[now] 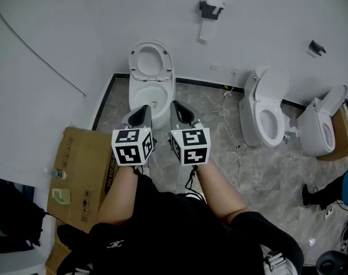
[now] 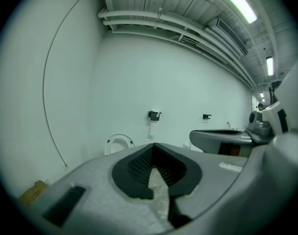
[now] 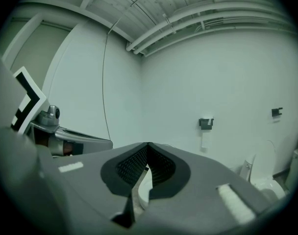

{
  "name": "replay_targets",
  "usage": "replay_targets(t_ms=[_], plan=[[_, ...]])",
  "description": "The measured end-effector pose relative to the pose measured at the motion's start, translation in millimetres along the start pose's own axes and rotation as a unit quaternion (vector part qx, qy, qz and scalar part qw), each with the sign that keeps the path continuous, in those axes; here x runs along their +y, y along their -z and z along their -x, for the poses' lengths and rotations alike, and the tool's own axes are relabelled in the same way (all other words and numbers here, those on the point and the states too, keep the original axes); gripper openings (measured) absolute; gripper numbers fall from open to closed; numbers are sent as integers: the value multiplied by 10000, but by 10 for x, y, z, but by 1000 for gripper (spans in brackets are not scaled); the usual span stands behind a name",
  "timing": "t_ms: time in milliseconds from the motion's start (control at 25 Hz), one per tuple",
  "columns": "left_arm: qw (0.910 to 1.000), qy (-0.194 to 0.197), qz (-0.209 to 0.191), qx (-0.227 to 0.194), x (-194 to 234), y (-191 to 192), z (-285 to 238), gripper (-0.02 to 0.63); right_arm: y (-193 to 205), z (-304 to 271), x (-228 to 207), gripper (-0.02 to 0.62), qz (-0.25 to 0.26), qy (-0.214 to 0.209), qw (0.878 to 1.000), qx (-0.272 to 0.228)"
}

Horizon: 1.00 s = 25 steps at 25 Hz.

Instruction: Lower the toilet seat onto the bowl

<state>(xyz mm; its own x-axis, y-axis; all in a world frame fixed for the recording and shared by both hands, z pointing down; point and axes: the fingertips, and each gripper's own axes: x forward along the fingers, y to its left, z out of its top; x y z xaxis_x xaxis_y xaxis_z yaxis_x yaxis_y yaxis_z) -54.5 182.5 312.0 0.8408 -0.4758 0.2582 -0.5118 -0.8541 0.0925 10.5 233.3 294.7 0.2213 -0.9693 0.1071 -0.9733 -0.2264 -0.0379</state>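
A white toilet stands against the back wall, its seat (image 1: 151,61) raised upright above the open bowl (image 1: 150,94). In the head view both grippers are held side by side just in front of the bowl. The left gripper (image 1: 141,114) is shut and holds nothing, and so is the right gripper (image 1: 181,112). In the left gripper view the jaws (image 2: 153,146) meet at their tips, and the raised seat (image 2: 119,143) shows beyond them to the left. In the right gripper view the jaws (image 3: 147,145) also meet at the tips, with nothing between them.
A cardboard box (image 1: 82,173) lies at the left by the wall. Two more toilets (image 1: 269,110) (image 1: 324,125) stand to the right, and a cable (image 1: 236,142) trails over the tiled floor. A paper holder (image 1: 210,9) hangs on the wall. A person's shoe (image 1: 307,195) is at the right.
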Motion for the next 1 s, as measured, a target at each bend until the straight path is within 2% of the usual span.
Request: replay_targets(t_ms=[280, 1000], plan=[[10000, -2, -11, 50, 106, 26, -227, 9, 95, -245, -118, 9, -19, 57, 9999, 92], [9998, 96, 156, 118, 1020, -195, -1313, 9, 27, -1661, -294, 9, 80, 97, 9999, 105]])
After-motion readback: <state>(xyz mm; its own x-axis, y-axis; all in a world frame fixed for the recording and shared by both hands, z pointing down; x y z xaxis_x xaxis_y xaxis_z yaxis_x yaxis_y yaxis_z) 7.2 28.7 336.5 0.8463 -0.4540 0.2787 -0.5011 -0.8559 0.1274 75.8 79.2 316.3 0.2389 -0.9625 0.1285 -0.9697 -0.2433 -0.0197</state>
